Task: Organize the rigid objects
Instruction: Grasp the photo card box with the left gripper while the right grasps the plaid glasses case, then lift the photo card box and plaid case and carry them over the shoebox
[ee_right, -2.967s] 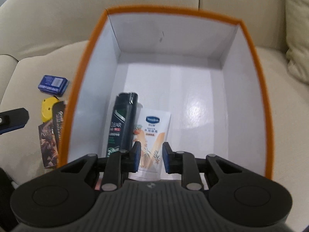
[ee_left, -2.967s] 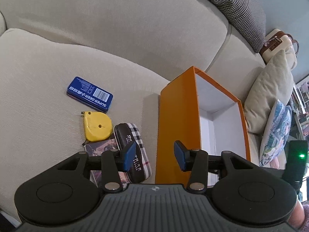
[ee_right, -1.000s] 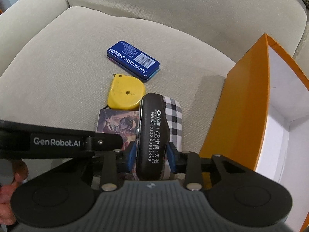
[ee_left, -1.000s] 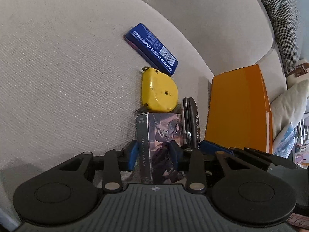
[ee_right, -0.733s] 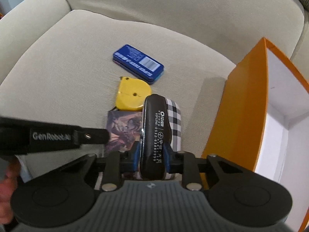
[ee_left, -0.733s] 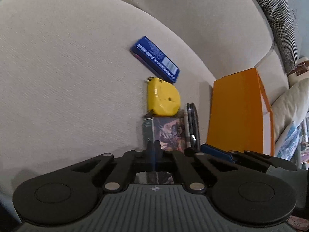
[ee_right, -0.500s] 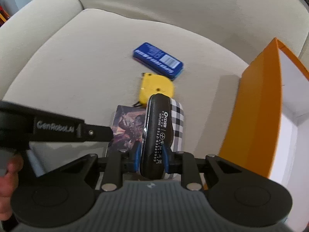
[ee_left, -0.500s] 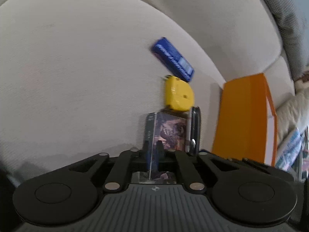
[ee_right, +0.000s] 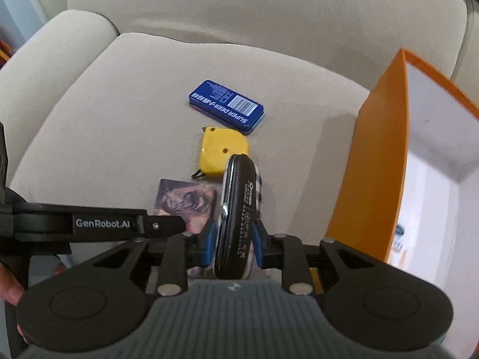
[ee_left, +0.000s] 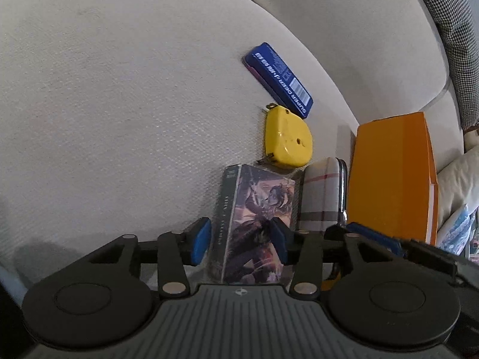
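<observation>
My left gripper [ee_left: 239,240] is open, its blue pads on either side of the illustrated card box [ee_left: 254,218], which lies on the sofa seat. My right gripper [ee_right: 233,243] is shut on the black plaid glasses case [ee_right: 238,209] and holds it tilted on edge, lifted above the seat. The case also shows in the left wrist view [ee_left: 323,194]. The card box [ee_right: 182,200] lies under the left gripper's arm. A yellow tape measure [ee_left: 287,137] [ee_right: 223,149] and a blue tin [ee_left: 280,79] [ee_right: 227,106] lie beyond them. The orange box [ee_left: 389,176] [ee_right: 380,161] stands at the right.
A beige sofa backrest [ee_right: 254,9] and armrest [ee_right: 45,48] enclose the seat. A houndstooth cushion [ee_left: 455,24] and pillows [ee_left: 458,179] sit at the far right. A tube [ee_right: 399,233] shows inside the orange box. The seat to the left is bare fabric.
My left gripper, shut half a second ago, has opened around the card box. My right gripper has closed on the glasses case and lifted it, turning it on edge.
</observation>
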Demonstrator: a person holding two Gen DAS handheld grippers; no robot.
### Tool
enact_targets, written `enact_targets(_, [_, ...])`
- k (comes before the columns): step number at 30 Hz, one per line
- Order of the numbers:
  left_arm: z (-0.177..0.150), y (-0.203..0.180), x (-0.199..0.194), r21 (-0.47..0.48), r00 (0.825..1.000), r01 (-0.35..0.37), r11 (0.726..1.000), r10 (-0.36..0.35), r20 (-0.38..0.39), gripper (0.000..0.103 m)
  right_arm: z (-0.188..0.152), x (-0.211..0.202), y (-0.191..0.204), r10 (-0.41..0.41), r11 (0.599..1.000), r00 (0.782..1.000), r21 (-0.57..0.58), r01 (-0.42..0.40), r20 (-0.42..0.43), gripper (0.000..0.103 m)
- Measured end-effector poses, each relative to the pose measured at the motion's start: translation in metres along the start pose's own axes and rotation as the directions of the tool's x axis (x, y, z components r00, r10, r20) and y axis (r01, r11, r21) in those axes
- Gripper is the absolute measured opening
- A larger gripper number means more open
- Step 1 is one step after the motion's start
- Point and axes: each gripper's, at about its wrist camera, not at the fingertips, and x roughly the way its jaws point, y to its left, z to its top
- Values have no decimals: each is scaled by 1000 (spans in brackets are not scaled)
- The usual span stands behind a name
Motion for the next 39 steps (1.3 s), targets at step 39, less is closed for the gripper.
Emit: enact_targets(39, [-5,-61,-49,195,997,10,981,-25,74,25,-26,-25,-25,106,977,991,175,-119,79,18])
